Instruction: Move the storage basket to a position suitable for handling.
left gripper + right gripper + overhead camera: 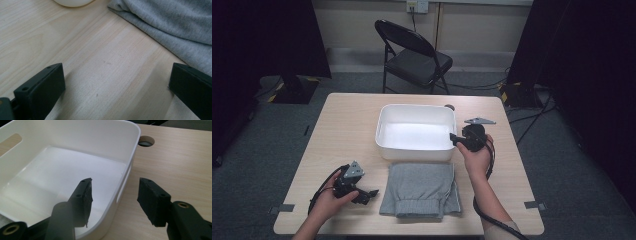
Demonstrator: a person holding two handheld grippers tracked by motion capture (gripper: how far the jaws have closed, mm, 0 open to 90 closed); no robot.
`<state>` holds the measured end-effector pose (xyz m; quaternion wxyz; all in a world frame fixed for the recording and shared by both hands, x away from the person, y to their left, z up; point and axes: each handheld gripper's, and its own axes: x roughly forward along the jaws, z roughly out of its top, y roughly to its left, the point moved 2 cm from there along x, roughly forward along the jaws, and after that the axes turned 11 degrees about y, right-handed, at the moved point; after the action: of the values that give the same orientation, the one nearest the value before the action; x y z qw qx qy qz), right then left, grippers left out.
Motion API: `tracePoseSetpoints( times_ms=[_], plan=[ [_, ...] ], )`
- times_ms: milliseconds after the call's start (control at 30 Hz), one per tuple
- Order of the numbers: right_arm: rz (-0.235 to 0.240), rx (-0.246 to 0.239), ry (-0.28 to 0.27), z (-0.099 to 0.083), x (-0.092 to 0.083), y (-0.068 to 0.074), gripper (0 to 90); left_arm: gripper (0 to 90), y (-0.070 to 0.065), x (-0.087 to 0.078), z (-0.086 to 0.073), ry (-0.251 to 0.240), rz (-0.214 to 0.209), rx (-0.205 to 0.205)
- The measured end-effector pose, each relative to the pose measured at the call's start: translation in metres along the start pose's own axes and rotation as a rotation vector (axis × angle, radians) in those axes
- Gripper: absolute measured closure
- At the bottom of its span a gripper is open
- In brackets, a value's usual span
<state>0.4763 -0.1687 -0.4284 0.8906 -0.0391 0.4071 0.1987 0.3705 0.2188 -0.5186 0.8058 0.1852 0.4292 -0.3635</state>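
Black left claw (371, 192), right claw (452, 138); grey triangular plates; black cables; screw holes.

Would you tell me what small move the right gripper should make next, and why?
Probably back off the white tub toward the folded grey garment. The right gripper stands open astride the tub's side wall without pressing it, the tub is empty, and the left gripper waits open beside the garment.

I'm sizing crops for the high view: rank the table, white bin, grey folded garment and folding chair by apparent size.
1. table
2. white bin and grey folded garment: look alike, unranked
3. folding chair: appears slightly smaller, but it stands farther from the camera, so unsure
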Motion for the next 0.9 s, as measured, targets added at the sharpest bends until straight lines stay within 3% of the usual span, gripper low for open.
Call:
tracePoseSetpoints(
  times_ms=[100,300,900],
  plan=[
    [0.0,-0.006,0.003,-0.002,-0.005,-0.001,35.7,0.0,0.0,0.0,0.0,0.0,0.0,0.0],
    [0.047,-0.035,-0.003,-0.009,-0.017,0.002,28.3,0.0,0.0,0.0,0.0,0.0,0.0,0.0],
    [0.137,-0.114,0.019,-0.053,-0.033,0.013,18.7,0.0,0.0,0.0,0.0,0.001,0.001,0.001]
  ],
)
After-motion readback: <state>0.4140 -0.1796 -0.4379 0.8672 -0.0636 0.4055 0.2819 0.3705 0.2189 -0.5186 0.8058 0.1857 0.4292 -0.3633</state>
